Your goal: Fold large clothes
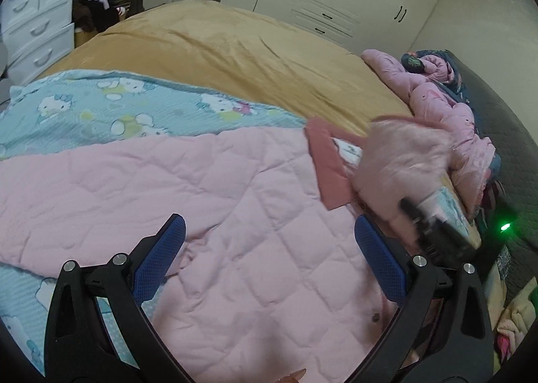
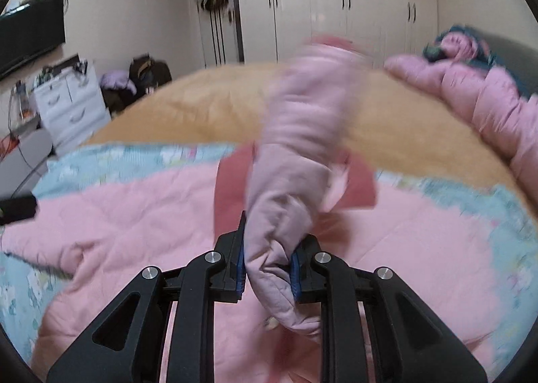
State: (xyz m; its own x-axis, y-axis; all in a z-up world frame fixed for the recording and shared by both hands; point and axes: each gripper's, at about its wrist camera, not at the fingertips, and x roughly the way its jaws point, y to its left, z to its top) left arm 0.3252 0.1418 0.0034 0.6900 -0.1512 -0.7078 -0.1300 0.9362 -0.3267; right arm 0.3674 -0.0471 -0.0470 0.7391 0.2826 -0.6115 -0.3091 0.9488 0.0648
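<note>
Pink quilted jacket point(image 1: 208, 201) lies spread on the bed point(image 1: 235, 56), over a blue cartoon blanket point(image 1: 101, 107). Right gripper point(image 2: 267, 262) is clamped tight on the sleeve point(image 2: 296, 134), lifted and blurred. Left gripper point(image 1: 269, 258) hovers above the jacket, spread wide, holding nothing.

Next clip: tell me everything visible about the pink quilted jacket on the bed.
The pink quilted jacket is pale pink, padded-looking fabric stitched in diamonds, with a darker rose collar showing a white label. It lies spread flat, mostly on the blue cartoon-print blanket. One sleeve, motion-blurred, is lifted and clamped in the right tongs. The left tongs are open above the body panel, gripping nothing.
</note>
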